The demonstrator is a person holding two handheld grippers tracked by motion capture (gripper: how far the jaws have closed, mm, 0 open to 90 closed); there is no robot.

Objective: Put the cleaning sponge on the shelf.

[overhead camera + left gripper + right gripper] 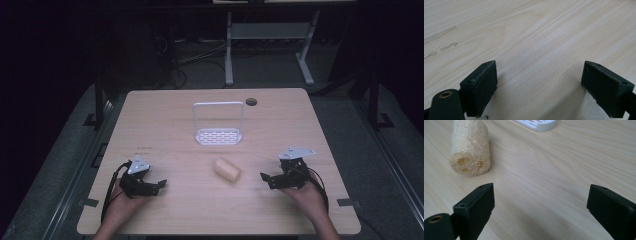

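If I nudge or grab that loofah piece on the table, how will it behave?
The loofah lies on its side as a short cylinder, so a sideways push would probably roll it. Its open, fibrous body with holes suggests it is light and somewhat squashy. The rough surface should grip well.

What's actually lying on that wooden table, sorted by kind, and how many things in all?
Loofah sponge: 1
White slotted rack: 1
Hand-held grippers, left gripper and right gripper, both with jaws apart: 2
Total: 4
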